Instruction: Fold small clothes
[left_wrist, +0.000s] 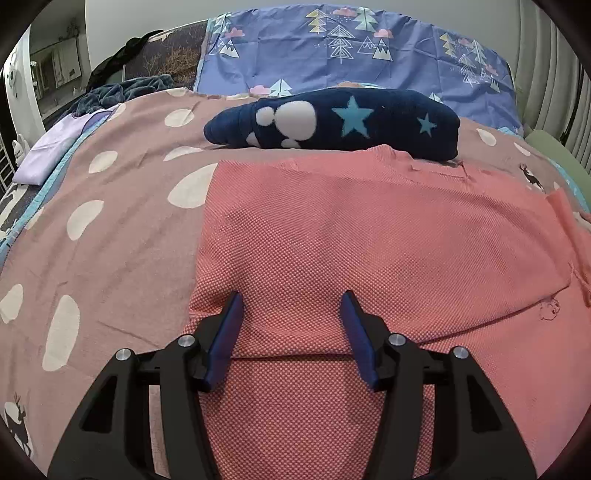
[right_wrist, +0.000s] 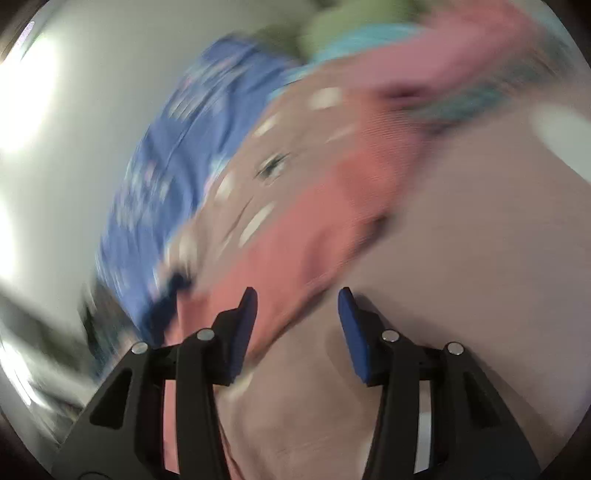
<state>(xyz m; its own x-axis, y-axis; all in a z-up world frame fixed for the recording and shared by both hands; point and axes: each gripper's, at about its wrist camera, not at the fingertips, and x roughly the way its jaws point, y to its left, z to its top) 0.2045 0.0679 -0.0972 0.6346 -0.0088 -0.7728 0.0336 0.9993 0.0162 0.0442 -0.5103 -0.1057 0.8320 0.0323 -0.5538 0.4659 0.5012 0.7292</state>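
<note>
The left gripper (left_wrist: 291, 306) hangs low over a coral-pink knitted shirt (left_wrist: 369, 236), its blue-padded jaws spread apart with nothing caught between them. Directly beneath the jaws, a fold line crosses the shirt from side to side, where one layer of the knit laps over another. The shirt lies spread on a dusty-pink bedspread (left_wrist: 122, 221) patterned with large white dots and small dark deer, its left edge running straight away from the camera, its far edge bearing a short slit and reaching up to a folded navy fleece garment (left_wrist: 332, 123) with white blobs and light-blue stars. That folded piece sits just beyond the shirt, touching or nearly touching its top edge. To the far left, a pale lilac cloth (left_wrist: 51, 151) rests at the bed's edge, with a rumpled dark blue-grey blanket (left_wrist: 122, 90) behind it. A blue pillow (left_wrist: 351, 48) printed with trees and clouds stands at the head of the bed. The right wrist view is heavily smeared by motion: the right gripper (right_wrist: 297, 306) shows its jaws parted and empty above the bedspread (right_wrist: 461, 258), with a pink blur of the shirt (right_wrist: 314, 229) running off ahead and to the left.
</note>
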